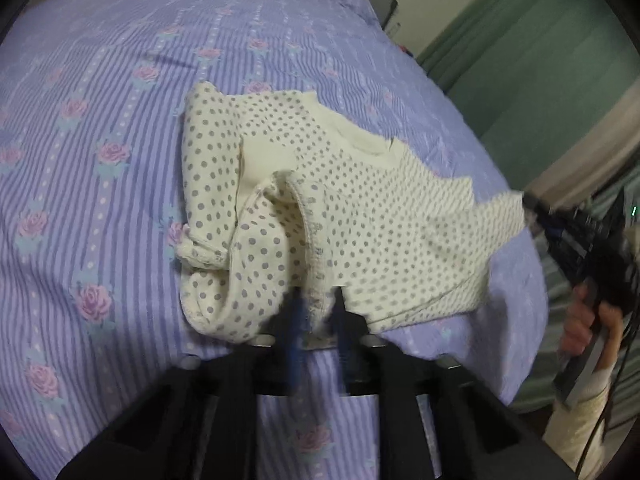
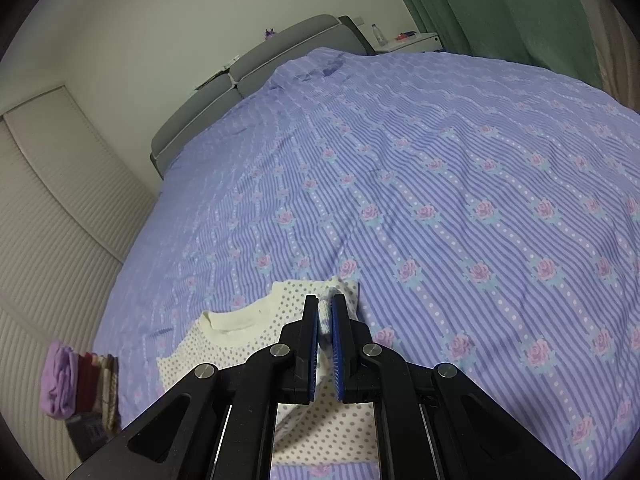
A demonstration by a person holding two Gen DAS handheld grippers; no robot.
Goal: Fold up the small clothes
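My left gripper (image 1: 316, 312) pinched on the dotted shirt's (image 1: 360, 208) hem, my right gripper (image 2: 326, 316) clamped on its edge, over the striped bedspread (image 2: 440, 200).

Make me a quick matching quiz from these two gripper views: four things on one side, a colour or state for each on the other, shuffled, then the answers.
Things:
1. dotted top
2. bedspread
3. curtain
4. right gripper

Descriptions:
A. green
B. shut on a bit of cloth
C. cream with grey dots
D. purple stripes with roses

Pairs: 1-C, 2-D, 3-A, 4-B
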